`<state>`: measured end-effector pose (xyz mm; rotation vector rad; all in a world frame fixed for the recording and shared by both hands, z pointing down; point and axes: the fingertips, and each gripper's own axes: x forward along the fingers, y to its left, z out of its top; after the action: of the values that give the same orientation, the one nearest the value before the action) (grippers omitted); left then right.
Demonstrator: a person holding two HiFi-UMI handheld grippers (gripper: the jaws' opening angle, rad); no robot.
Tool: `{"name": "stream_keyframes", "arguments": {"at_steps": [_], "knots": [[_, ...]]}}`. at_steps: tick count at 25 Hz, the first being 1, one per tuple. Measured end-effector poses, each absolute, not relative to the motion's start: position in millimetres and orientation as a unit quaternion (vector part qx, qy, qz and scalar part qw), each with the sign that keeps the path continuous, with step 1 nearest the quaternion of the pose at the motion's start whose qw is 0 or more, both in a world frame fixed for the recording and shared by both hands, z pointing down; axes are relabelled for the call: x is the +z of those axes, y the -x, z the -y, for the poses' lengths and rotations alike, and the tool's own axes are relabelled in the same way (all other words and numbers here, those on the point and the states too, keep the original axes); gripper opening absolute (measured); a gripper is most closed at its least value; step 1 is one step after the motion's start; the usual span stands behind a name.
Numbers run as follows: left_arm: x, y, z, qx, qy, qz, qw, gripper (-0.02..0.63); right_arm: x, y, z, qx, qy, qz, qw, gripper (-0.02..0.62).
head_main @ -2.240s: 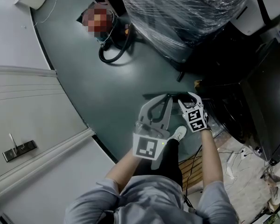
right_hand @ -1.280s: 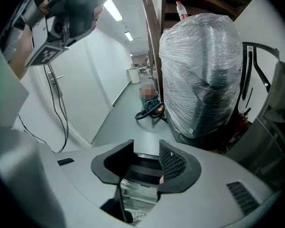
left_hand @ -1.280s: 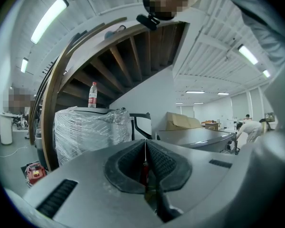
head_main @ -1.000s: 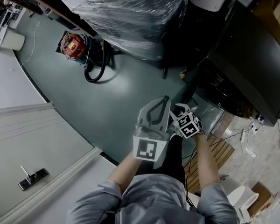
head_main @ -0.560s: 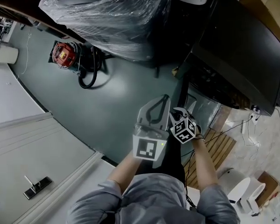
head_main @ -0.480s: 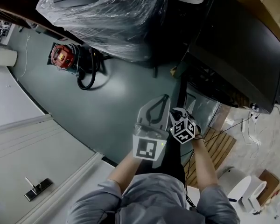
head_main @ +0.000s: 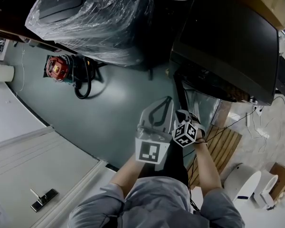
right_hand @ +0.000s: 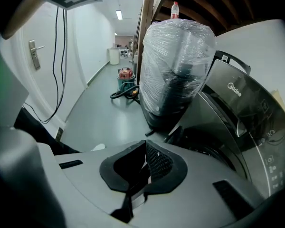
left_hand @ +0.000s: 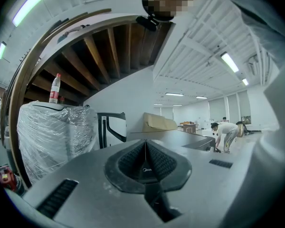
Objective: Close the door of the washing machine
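Note:
The washing machine is a dark, glossy block at the upper right of the head view. In the right gripper view its dark door panel with a brand mark slants up at the right. Under it lies a dark opening. My right gripper points down toward that opening, shut and empty, a short way from the machine. In the head view the right gripper sits beside my left gripper over the green floor. The left gripper is shut on nothing and points level into the room.
A plastic-wrapped appliance stands left of the machine, with a bottle on top. A red vacuum with its hose lies on the floor. A white door with a handle is at the lower left, a wooden slat mat at the right.
The head view has swung toward the washing machine, which now fills more of the upper right. The vacuum has slid left. Both grippers stay side by side mid-view.

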<state>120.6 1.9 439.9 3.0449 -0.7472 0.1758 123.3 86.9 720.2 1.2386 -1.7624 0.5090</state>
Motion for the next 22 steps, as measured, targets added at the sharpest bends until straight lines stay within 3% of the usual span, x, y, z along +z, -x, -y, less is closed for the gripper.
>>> {"name": "stream_keyframes", "arguments": {"at_steps": [15, 22], "knots": [[446, -169, -18, 0.063, -0.976, 0.209, 0.007, -0.002, 713, -215, -127, 0.192, -0.613, 0.609, 0.466, 0.002], [454, -182, -19, 0.071, -0.977, 0.201, 0.009, -0.002, 736, -258, -156, 0.251, -0.661, 0.549, 0.446, 0.002]]}}
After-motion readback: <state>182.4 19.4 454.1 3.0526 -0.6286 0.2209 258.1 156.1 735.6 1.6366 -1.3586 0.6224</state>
